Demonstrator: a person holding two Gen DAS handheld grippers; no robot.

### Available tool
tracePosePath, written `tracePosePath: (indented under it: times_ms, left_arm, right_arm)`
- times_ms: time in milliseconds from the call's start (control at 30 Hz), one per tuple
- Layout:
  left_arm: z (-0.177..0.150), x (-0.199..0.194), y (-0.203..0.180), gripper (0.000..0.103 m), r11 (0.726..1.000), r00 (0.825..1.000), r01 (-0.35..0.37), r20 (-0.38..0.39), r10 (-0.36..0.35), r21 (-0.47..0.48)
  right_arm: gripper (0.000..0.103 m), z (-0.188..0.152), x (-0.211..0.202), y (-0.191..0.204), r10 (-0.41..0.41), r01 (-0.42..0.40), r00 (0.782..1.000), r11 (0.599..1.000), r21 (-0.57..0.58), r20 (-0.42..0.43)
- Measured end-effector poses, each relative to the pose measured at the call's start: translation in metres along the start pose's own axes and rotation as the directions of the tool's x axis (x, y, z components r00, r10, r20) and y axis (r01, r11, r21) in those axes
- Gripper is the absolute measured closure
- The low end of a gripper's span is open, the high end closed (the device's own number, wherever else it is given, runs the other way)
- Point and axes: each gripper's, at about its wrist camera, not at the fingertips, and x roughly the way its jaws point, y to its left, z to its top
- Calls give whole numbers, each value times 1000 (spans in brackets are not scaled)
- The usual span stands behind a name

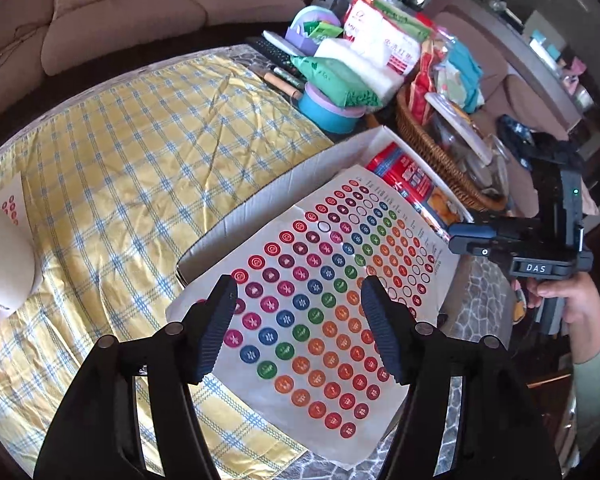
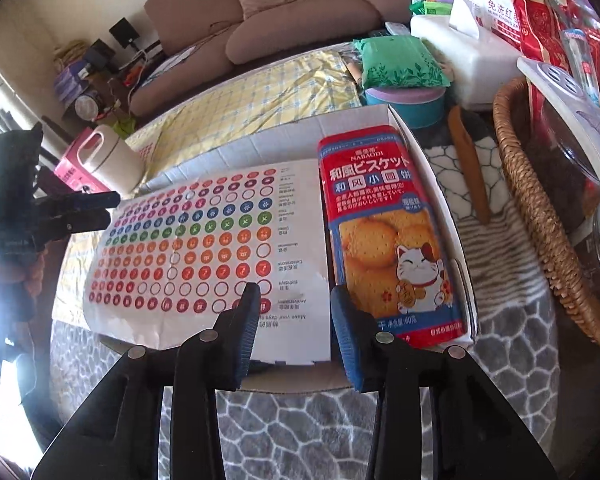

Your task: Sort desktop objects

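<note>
A white sheet of coloured round stickers (image 1: 332, 292) lies across the rim of a white cardboard box (image 1: 260, 196); it also shows in the right wrist view (image 2: 204, 252). A red and blue biscuit packet (image 2: 384, 232) lies in the box (image 2: 432, 184), also seen in the left wrist view (image 1: 408, 176). My left gripper (image 1: 298, 300) is open above the sheet, empty. My right gripper (image 2: 294, 308) is open over the sheet's near edge, beside the packet, empty. The right gripper shows in the left view (image 1: 472, 240), the left gripper in the right view (image 2: 108, 208).
A yellow checked cloth (image 1: 120, 168) covers the table's left. A white cup (image 2: 112, 160) stands on it. A wicker basket (image 2: 540, 220) of goods stands right. A teal bowl (image 1: 332, 108), tissue packs (image 1: 356, 60) and snack bags crowd the far side. A sofa (image 1: 120, 12) is behind.
</note>
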Motion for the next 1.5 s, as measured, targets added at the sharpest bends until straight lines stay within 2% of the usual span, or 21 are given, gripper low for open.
tracePosePath:
  times_ms: [67,133,233,300,367,400,467,600,667,733,767,867,967,1000,1100,1200,1267,1300,1367,1400,1500]
  left_arm:
    - [-7,3,-2,42,1000,1000,-5,-8,5,-1]
    - [-14,-5,0,42,1000,999,-22,25,22,-13]
    - [-26,-29,10,42,997,995,-40,88,45,-61]
    - [-36,-40,17,42,995,993,-52,100,59,-80]
    - [-45,-40,22,47,993,996,-53,65,60,-101]
    - [-48,-39,22,56,993,996,-60,52,66,-103]
    - [-54,-35,20,62,994,998,-50,41,55,-99]
    - [-54,-16,11,65,994,999,-34,-7,33,-108]
    - [-54,-8,10,64,992,998,-58,-16,57,-109]
    - [-54,-5,14,67,989,1000,-23,-14,21,-149]
    - [-54,-5,13,67,988,999,-35,-14,33,-152]
    - [-53,-9,2,66,991,997,-77,-17,76,-111]
    - [-49,-10,-9,66,992,994,-107,-20,106,-70]
    - [-47,-8,-10,66,992,995,-102,-24,101,-71]
    - [-39,3,-11,66,991,993,-112,-45,109,-75]
    - [-31,7,-7,64,987,992,-125,-43,121,-99]
    - [-25,10,-6,64,986,991,-131,-46,127,-108]
    - [-24,12,-7,64,986,992,-120,-51,114,-114]
    - [-23,15,-11,64,987,997,-51,-59,43,-150]
    - [-23,17,-16,64,988,997,-48,-62,39,-148]
    - [-24,21,-30,64,990,993,-97,-83,88,-106]
  right_arm:
    - [65,-4,-3,2,-27,27,1000,1000,6,4]
    - [65,-7,-11,4,-50,50,998,999,11,26]
    - [65,-9,-24,12,-37,37,997,999,1,72]
    - [65,-9,-28,21,-48,50,995,999,-21,83]
    - [65,-9,-28,32,-41,46,995,998,-47,93]
    - [65,-10,-27,36,-27,32,995,998,-54,98]
    - [65,-12,-24,49,2,5,995,997,-71,99]
    - [65,-18,-19,79,68,-58,994,992,-116,88]
    - [65,-21,-15,94,93,-82,992,987,-139,80]
    - [65,-25,-10,105,116,-105,991,983,-152,65]
    - [65,-27,-6,109,116,-107,992,983,-151,54]
    - [65,-32,3,109,128,-123,991,986,-117,36]
    - [64,-31,2,107,124,-114,988,988,-102,96]
    - [63,-28,1,107,120,-109,986,989,-98,119]
    - [51,-19,1,109,104,-90,984,991,-100,146]
    - [51,-13,12,113,41,-21,989,990,-137,139]
    - [51,-9,21,106,17,0,991,993,-122,135]
    - [51,-7,26,102,1,14,992,993,-118,128]
    - [51,-5,37,90,-24,35,993,994,-101,113]
    - [52,-4,41,84,-28,37,994,996,-85,109]
    - [52,-5,42,69,41,-38,992,999,-26,117]
